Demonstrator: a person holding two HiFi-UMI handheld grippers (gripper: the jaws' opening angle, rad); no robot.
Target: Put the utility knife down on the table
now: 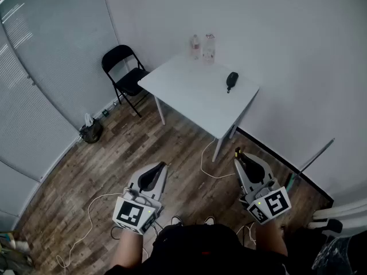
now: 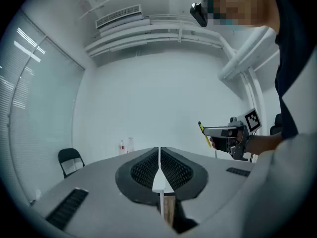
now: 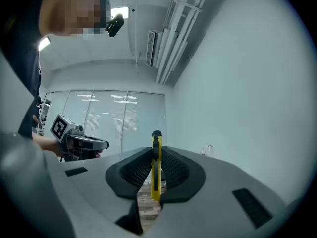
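A yellow utility knife (image 3: 156, 167) with a black slider stands upright between the jaws of my right gripper (image 3: 156, 175), which is shut on it. In the head view that gripper (image 1: 245, 160) is at the lower right, over the wooden floor, with the knife's tip (image 1: 237, 152) poking out ahead. My left gripper (image 1: 153, 175) hangs at the lower left with its jaws shut on nothing; its own view shows the pads (image 2: 160, 170) pressed together. The white table (image 1: 189, 93) stands well ahead, against the wall. From the left gripper view the knife (image 2: 202, 132) shows in the right gripper (image 2: 224, 133).
On the table lie a dark object (image 1: 231, 80) and two clear bottles (image 1: 202, 47) at the far edge. A black folding chair (image 1: 124, 73) stands left of the table. A white cable (image 1: 207, 165) trails over the floor. A grey bin (image 1: 92, 132) sits by the left wall.
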